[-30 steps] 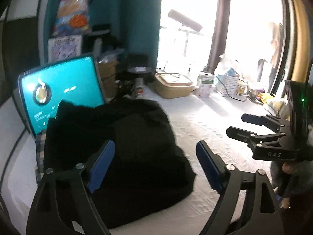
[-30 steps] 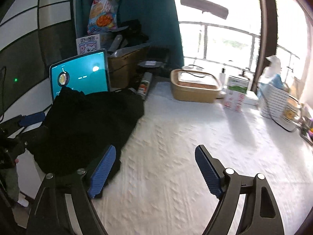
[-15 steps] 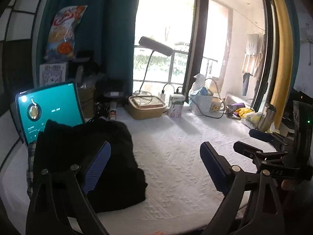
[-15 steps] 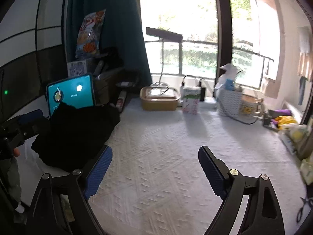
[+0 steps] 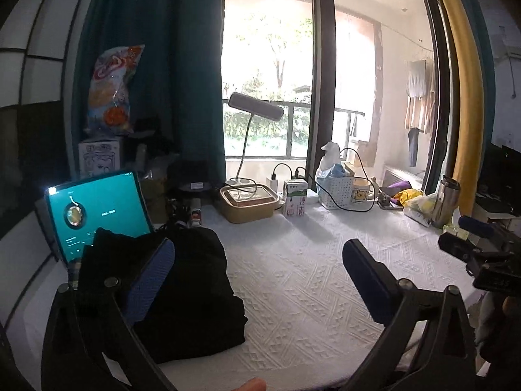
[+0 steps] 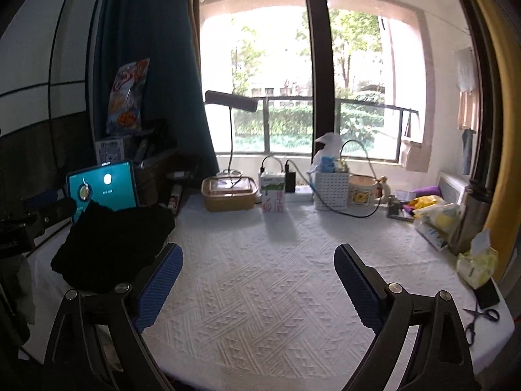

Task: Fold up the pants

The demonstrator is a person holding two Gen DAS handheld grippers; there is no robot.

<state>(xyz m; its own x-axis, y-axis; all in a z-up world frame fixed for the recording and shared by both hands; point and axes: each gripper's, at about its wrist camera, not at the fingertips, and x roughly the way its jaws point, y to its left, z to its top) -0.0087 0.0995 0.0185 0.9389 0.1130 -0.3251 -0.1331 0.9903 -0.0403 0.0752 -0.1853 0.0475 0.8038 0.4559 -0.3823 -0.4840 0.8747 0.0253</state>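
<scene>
Black folded fabric pants point(image 5: 182, 290) lie bunched at the left end of the white quilted counter point(image 5: 309, 280), against the lit teal tablet point(image 5: 97, 210). Both left tongs point(image 5: 257, 280) and right tongs point(image 6: 257, 280) have just been opening, empty, and have drawn back, suggesting the fold is finished.

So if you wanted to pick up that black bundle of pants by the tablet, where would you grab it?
Probably the near edge of the black pants, where the folded layers end on the white cloth. Come in low from the front: the tablet blocks the back. Both the left gripper and right gripper are open and empty.
</scene>
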